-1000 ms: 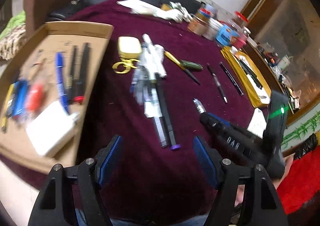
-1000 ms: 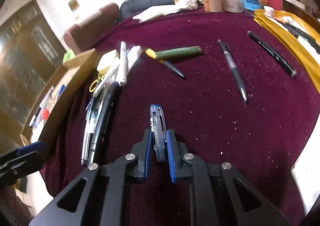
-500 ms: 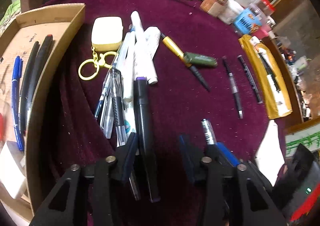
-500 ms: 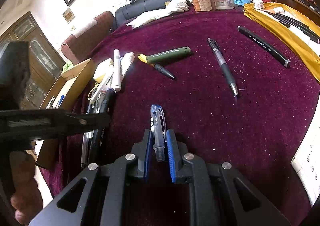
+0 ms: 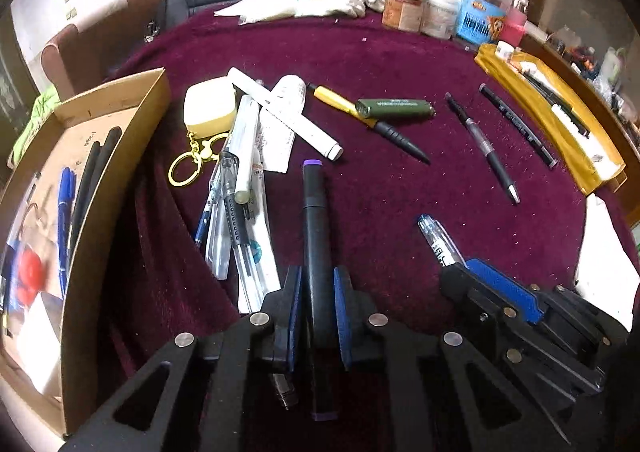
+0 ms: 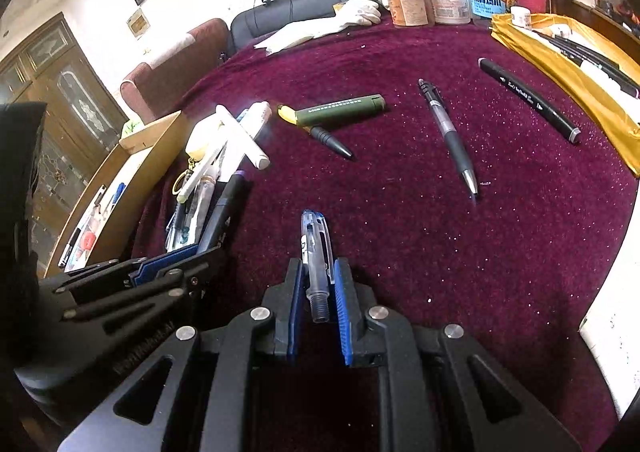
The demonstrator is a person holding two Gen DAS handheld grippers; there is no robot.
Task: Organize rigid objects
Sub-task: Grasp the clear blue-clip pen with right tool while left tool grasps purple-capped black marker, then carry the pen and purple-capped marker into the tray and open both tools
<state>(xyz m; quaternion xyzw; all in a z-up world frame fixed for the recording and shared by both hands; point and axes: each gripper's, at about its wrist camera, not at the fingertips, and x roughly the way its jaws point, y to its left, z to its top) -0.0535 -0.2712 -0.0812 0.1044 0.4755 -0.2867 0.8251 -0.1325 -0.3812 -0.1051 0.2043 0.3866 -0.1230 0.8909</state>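
Observation:
My left gripper is shut on a black marker with a purple cap end, at the near edge of the maroon tablecloth. My right gripper is shut on a clear blue pen, just right of the left one, and shows in the left wrist view. A pile of pens and a cream case with a gold keyring lie left of the marker. A cardboard box holding pens stands at the far left.
A green tube, a yellow-ended pen, a grey pen and a black marker lie loose mid-table. A yellow tray of pens sits at the right edge. Jars and gloves stand at the back.
My left gripper moved down over the pile and closed on the black marker. The right gripper kept its hold on the blue pen and barely moved.

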